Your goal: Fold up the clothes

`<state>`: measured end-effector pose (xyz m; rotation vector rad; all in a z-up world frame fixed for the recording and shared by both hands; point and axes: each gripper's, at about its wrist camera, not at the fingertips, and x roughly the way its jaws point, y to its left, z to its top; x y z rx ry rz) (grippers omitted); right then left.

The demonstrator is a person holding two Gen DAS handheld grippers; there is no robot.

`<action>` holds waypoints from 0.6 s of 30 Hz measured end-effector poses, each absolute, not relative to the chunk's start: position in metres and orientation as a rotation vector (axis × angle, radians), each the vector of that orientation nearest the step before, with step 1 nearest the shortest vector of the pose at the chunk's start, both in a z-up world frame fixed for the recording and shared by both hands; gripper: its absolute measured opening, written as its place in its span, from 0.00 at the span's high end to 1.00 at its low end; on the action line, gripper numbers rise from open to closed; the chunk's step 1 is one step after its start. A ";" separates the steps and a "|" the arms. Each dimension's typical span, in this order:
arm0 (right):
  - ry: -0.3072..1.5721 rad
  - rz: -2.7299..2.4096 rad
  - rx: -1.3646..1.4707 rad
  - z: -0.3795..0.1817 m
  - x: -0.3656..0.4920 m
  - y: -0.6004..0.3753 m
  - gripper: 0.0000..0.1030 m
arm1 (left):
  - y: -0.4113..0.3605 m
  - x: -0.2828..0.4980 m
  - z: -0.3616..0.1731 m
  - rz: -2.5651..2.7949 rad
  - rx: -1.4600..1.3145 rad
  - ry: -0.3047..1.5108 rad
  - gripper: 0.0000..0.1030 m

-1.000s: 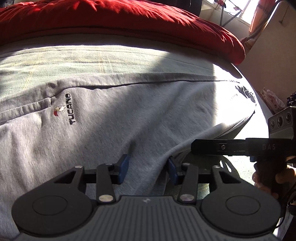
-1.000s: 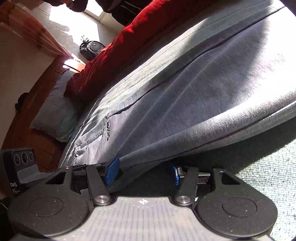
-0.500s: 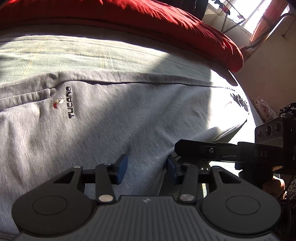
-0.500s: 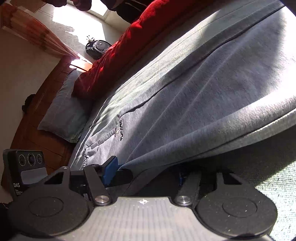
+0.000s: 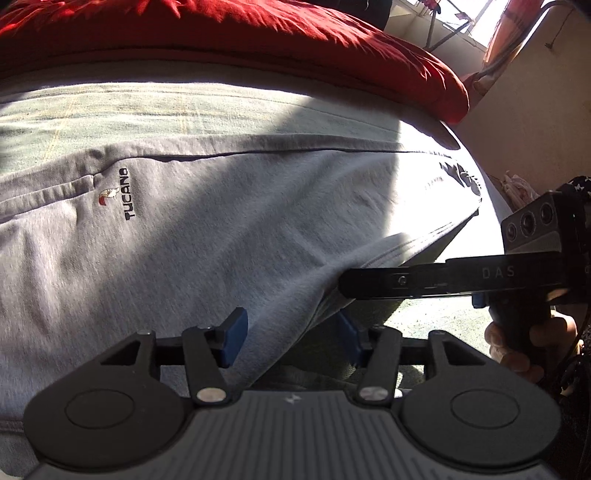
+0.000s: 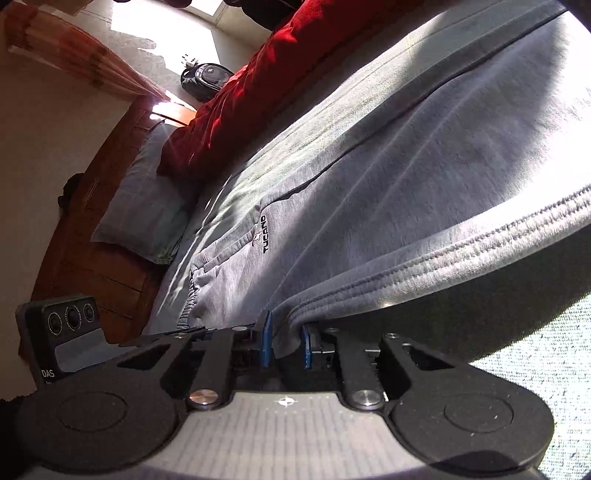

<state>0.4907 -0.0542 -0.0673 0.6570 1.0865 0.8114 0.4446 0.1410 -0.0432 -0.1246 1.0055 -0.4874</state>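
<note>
Grey fleece sweatpants with a TUCANO logo lie spread flat on a pale green bedspread, red duvet behind them. Left gripper has its blue pads spread wide, near hem edge lying between them, not clamped. Right gripper pinches the stitched hem, lifting that edge off the bed. Person's hand grips right handle.

Soft matt fleece sweatpants, red cloth blanket

Right gripper pads pinched on stitched hem of grey sweatpants, lifted off bedspread
</note>
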 end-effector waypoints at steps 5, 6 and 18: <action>1.147 0.767 0.638 -0.069 0.488 -0.057 0.97 | 0.132 0.416 -0.027 -0.485 0.055 0.945 0.45; 1.167 0.755 0.641 -0.069 0.486 -0.058 0.97 | 0.129 0.410 -0.025 -0.493 0.088 0.932 0.44; 1.299 0.599 0.683 -0.089 0.465 -0.068 0.97 | 0.103 0.391 -0.061 -0.537 0.315 0.953 0.38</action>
